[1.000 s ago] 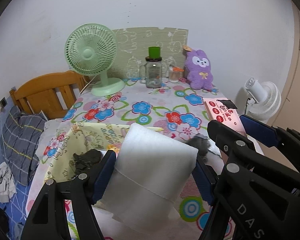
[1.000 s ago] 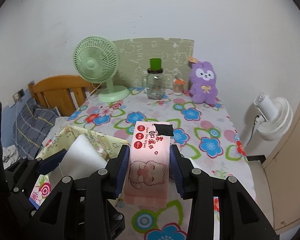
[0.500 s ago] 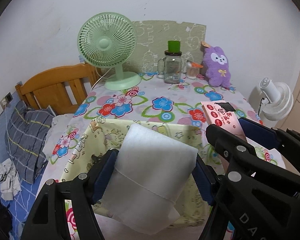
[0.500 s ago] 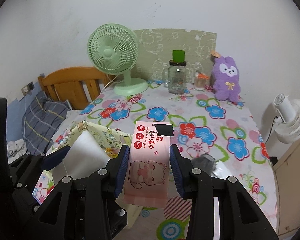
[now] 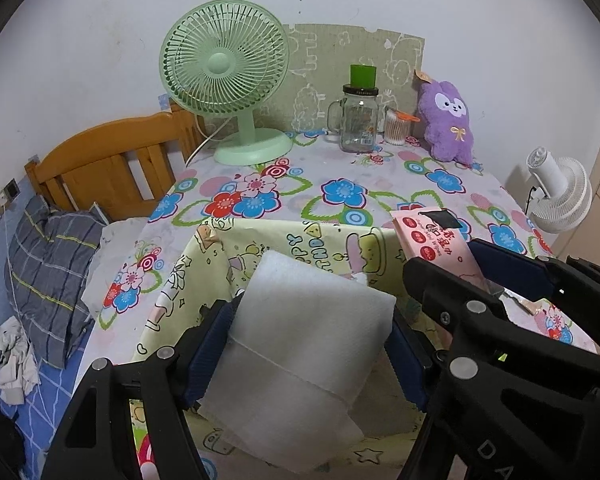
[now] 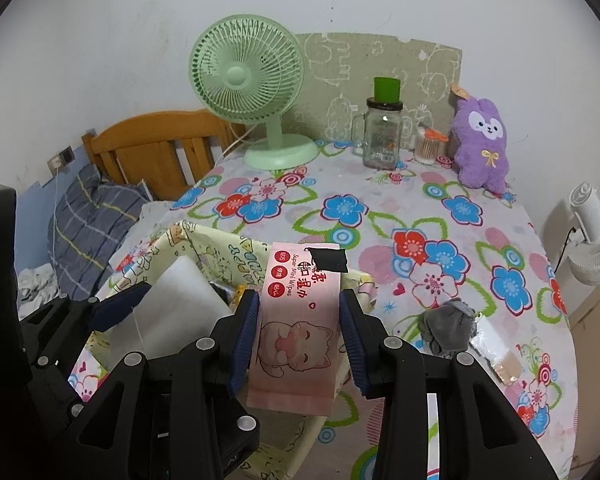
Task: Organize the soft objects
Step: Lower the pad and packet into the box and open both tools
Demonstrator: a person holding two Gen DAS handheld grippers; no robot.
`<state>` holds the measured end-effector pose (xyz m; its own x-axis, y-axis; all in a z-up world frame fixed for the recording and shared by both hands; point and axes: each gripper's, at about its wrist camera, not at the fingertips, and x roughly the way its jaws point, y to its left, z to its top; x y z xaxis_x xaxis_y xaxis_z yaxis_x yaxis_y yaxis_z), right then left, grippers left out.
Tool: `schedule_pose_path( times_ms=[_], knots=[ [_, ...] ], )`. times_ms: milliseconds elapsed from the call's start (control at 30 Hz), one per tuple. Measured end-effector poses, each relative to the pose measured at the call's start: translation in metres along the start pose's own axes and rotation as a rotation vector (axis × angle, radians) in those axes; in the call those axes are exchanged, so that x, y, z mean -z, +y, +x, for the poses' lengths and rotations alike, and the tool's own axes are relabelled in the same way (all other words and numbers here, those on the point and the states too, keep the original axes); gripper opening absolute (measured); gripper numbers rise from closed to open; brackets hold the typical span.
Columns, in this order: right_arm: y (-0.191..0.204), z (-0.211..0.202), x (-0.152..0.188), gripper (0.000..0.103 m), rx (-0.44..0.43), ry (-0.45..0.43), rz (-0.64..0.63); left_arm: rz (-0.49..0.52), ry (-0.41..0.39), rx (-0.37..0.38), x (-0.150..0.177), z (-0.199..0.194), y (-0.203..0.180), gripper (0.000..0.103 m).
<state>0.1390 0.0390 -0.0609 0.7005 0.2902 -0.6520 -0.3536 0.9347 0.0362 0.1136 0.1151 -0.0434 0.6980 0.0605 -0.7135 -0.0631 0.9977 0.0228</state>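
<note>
Both grippers have shifted since a sec ago: the yellow cartoon-print fabric bin [image 5: 300, 240] now sits right under them and fills more of the left wrist view, where before it lay lower left with a dark cloth visible inside. The green fan [image 5: 225, 65], jar [image 5: 358, 120] and purple plush [image 5: 449, 122] at the back of the table look bigger and closer. Grips unchanged.

Left gripper [image 5: 312, 340]: jaws fairly wide, blue pads pressed on both sides of the white soft pack [image 5: 300, 352], pinching it over the bin's opening.

Right gripper [image 6: 298, 332]: jaws narrower, pads clamped on the pink wet-wipes pack [image 6: 300, 320], cat print facing up, black tab at its far end. The pack hangs over the bin's right rim, just beside the white pack.

One grey cloth [image 6: 448, 326] lies crumpled on the floral tablecloth [image 6: 380, 208], right of the bin, apart from both grippers, w/ a small clear packet [image 6: 494, 350] beside it.
</note>
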Motion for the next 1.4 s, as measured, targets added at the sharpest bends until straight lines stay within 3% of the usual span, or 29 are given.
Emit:
schedule_pose_path(
  times_ms=[133,467,600,767,900,1233,1300,1400],
  knots=[
    [0.005,0.006,0.001,0.044,0.005,0.009,-0.011,-0.001,0.008,-0.006,0.003,0.006,0.007,0.077],
    [0.014,0.027,0.013,0.044,-0.033,0.063,-0.002,0.006,0.053,-0.015,0.015,0.019,0.017,0.093],
    [0.018,0.029,0.015,0.044,-0.041,0.070,0.002,0.001,0.060,-0.020,0.018,0.019,0.020,0.094],
    [0.020,0.030,0.017,0.045,-0.094,0.071,0.024,-0.012,0.059,-0.012,0.020,0.014,0.025,0.098],
    [0.020,0.027,0.017,0.069,-0.052,0.060,0.040,-0.014,0.059,-0.007,0.021,0.012,0.024,0.099],
    [0.010,0.006,0.017,0.073,-0.035,0.028,0.042,-0.016,0.030,0.021,0.019,-0.002,0.013,0.101],
    [0.008,0.001,0.017,0.080,-0.004,0.017,0.043,-0.012,0.023,0.021,0.019,-0.005,0.009,0.102],
    [0.002,-0.008,0.019,0.080,0.003,-0.002,0.043,-0.005,0.014,0.025,0.019,-0.011,0.003,0.102]
  ],
)
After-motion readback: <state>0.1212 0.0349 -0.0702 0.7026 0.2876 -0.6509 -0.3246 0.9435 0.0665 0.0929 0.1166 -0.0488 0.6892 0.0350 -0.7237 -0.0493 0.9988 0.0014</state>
